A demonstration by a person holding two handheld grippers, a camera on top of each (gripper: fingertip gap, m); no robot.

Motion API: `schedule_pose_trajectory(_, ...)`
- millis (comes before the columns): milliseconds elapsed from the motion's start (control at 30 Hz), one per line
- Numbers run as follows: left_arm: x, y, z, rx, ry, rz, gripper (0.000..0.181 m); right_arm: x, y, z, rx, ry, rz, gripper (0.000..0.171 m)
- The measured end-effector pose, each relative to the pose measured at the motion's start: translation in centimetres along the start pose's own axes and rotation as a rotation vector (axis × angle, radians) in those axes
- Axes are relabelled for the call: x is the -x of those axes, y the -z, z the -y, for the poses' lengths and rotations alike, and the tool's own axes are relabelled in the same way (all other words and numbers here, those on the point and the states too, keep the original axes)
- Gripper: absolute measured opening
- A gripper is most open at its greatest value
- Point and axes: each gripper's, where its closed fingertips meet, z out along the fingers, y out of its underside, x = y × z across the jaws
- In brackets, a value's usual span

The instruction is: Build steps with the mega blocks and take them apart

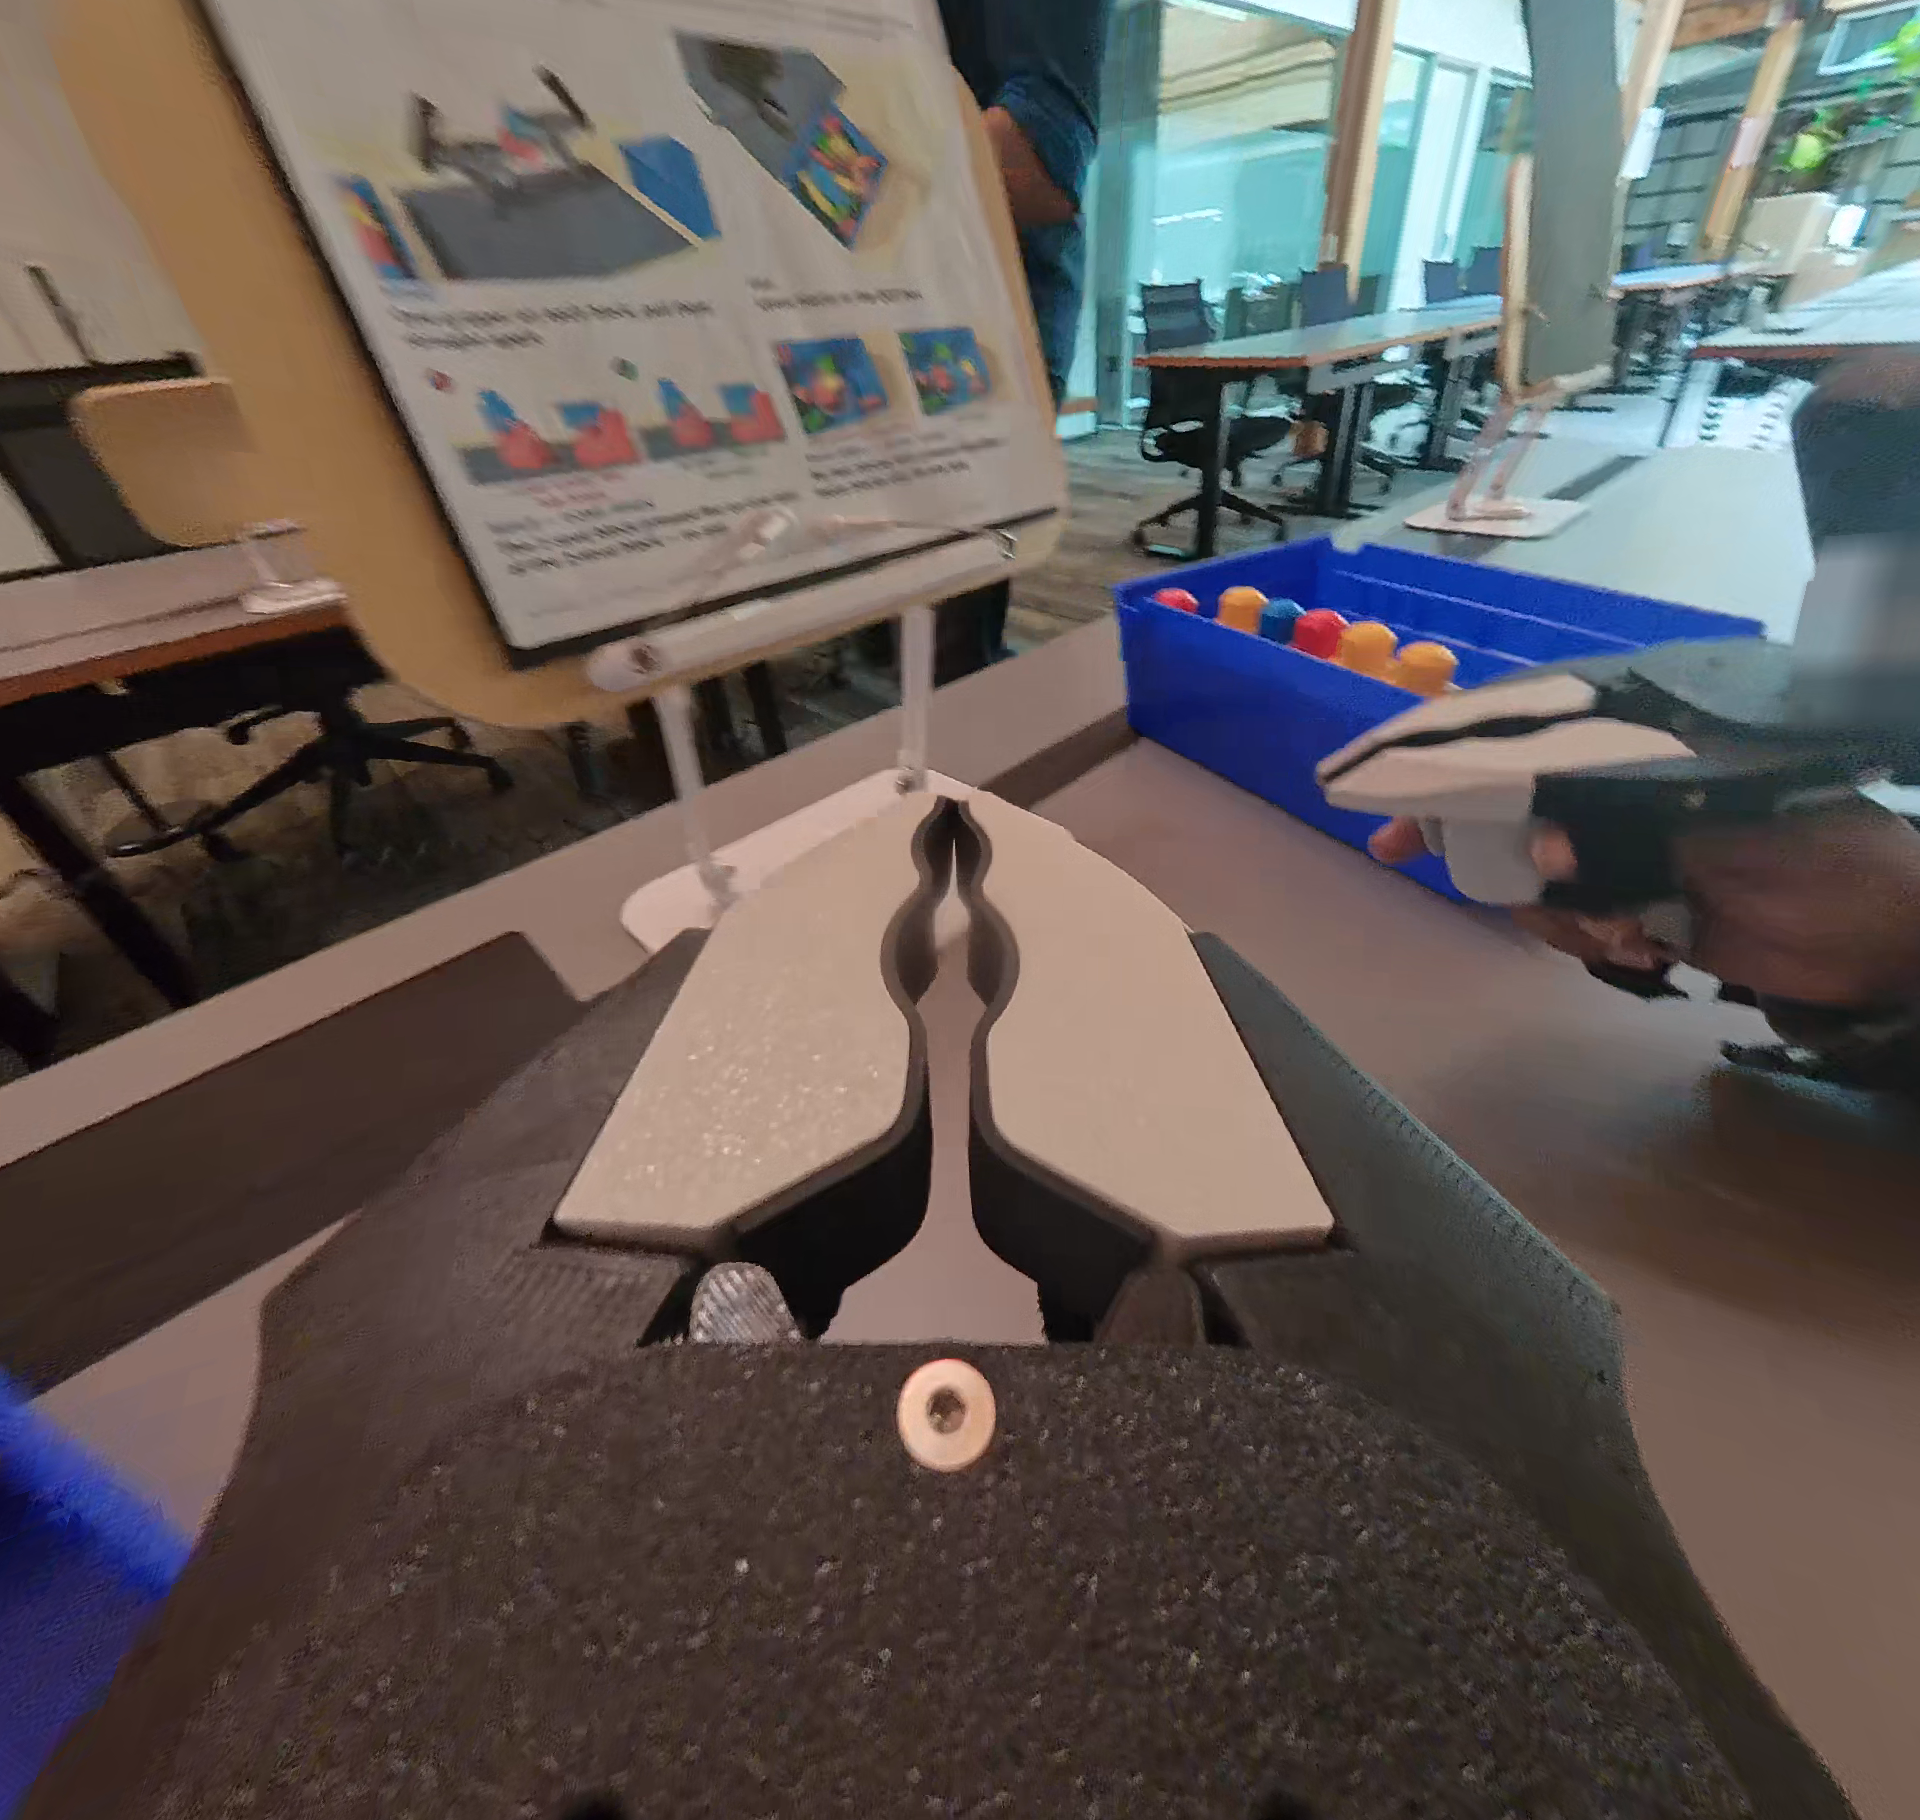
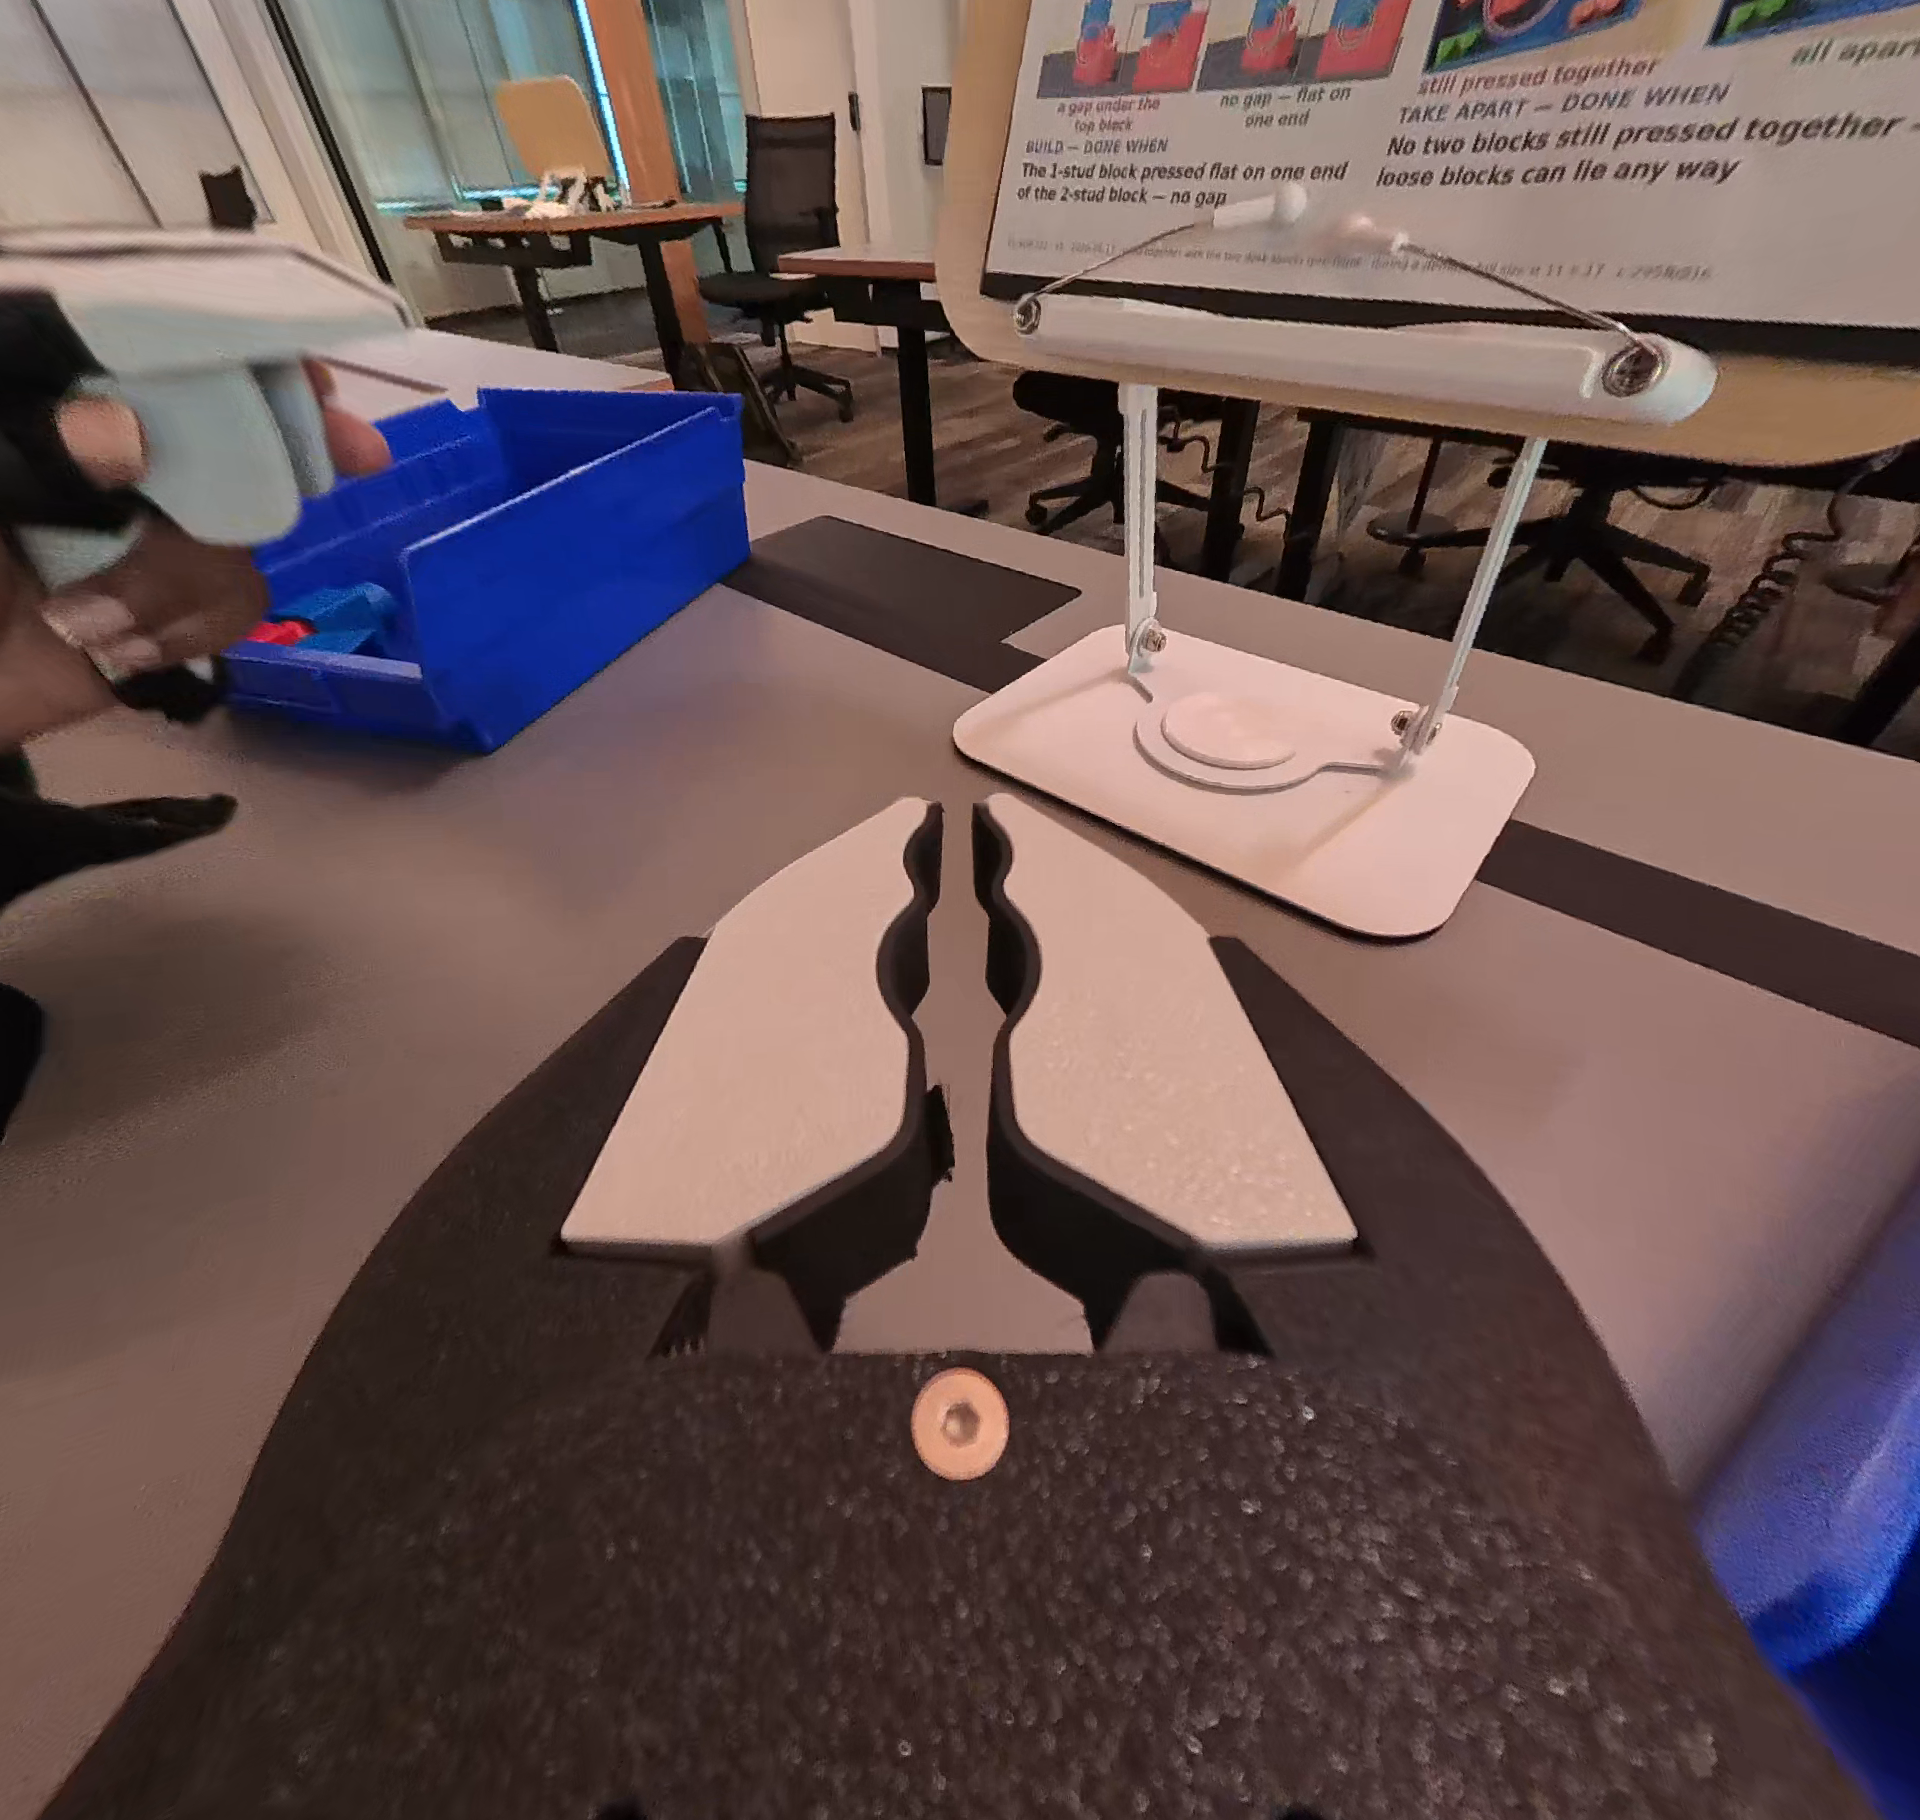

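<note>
Left gripper (image 1: 954, 820) is held over the grey table (image 1: 1299, 939), jaws closed to the tips, holding nothing. Right gripper (image 2: 957, 814) is likewise empty, jaws nearly closed with a thin slit between them. The mega blocks (image 1: 1340, 640), red, orange and blue, lie inside the blue bin (image 1: 1236, 721) on the table, beside the white stand (image 2: 1247, 773) carrying an instruction board (image 1: 623, 264).
</note>
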Motion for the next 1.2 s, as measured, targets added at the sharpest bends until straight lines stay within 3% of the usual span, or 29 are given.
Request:
schedule_pose_trajectory(233,11.8,7.3,3.8,0.004,0.083,0.328,0.003,-0.3,0.3,-0.3,0.013,0.000,0.001,0.000)
schedule_pose_trajectory(367,18.8,10.7,0.7,0.254,0.132,0.458,0.025,0.1,0.2,-0.5,0.025,0.002,0.018,0.000)
schedule_pose_trajectory(467,23.1,12.5,-3.6,0.537,0.065,0.506,0.034,0.5,0.1,-0.8,0.039,0.009,0.036,0.000)
schedule_pose_trajectory(667,26.9,15.5,-12.3,1.105,-0.082,0.354,0.038,1.4,-0.1,-1.4,0.065,0.025,0.089,0.000)
schedule_pose_trajectory(833,29.4,17.5,-16.0,1.426,-0.233,0.262,0.049,3.4,-0.2,-1.8,0.061,0.046,0.214,0.004)
schedule_pose_trajectory(1033,31.0,18.1,-18.1,1.629,-0.293,0.126,0.059,4.8,-0.2,-2.4,0.084,0.077,0.299,0.006)
schedule_pose_trajectory(1200,32.5,18.2,-19.0,1.696,-0.323,0.070,0.063,5.7,0.0,-2.9,0.090,0.088,0.367,0.006)
